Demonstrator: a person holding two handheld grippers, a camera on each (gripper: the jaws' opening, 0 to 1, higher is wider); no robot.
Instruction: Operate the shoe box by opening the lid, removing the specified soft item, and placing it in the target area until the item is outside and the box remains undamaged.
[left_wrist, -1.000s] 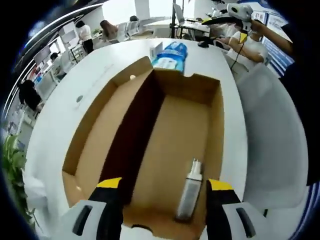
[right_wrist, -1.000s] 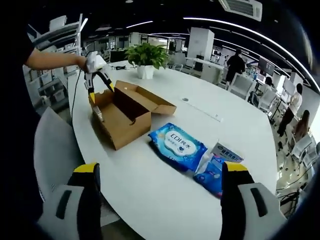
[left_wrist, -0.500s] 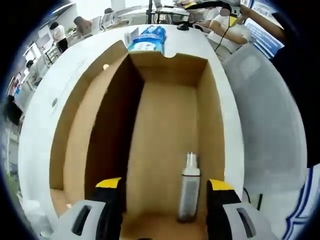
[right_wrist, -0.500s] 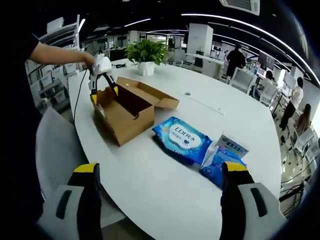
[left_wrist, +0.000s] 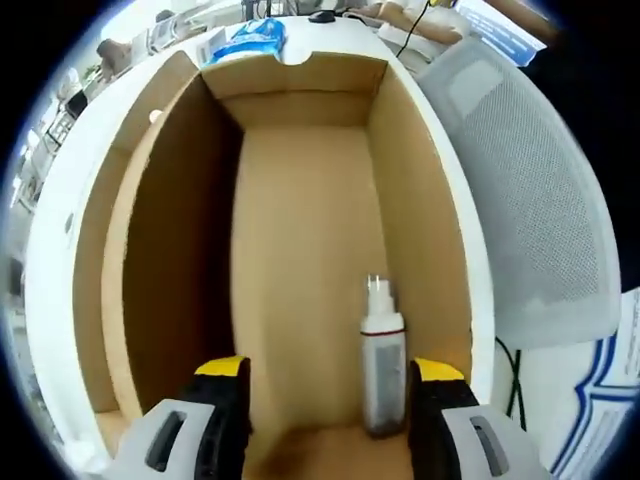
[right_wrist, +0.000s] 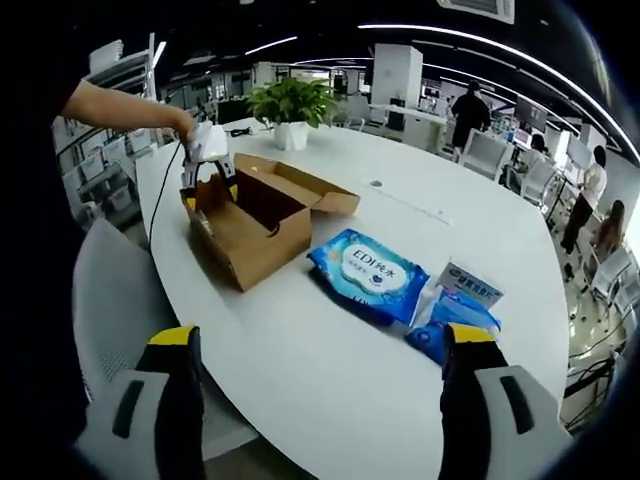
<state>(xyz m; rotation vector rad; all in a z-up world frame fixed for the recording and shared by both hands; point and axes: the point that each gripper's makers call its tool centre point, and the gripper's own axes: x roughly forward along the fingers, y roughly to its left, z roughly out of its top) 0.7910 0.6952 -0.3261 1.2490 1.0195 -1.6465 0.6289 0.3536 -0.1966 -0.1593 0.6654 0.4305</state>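
Here our left gripper (left_wrist: 325, 400) has its jaws spread wide and empty, dipped into the open shoe box (left_wrist: 300, 100), with a small spray bottle (left_wrist: 382, 355) lying on the cardboard floor just inside the right jaw, along the box's right wall near its near end. We judge the bottle light, stiff and smooth, so it may slip or roll; its mid-body, below the narrower cap, looks the best place to close on, and the thin cardboard walls should not be pushed. We see no plainly soft item inside the box. In the right gripper view the box (right_wrist: 262, 218) sits by the table's (right_wrist: 330, 360) left edge, lid folded back, with the left gripper (right_wrist: 205, 165) above it. Our right gripper (right_wrist: 320, 385) hangs near the table's near edge, jaws wide and empty. A blue wipes pack (right_wrist: 372, 272) lies mid-table.
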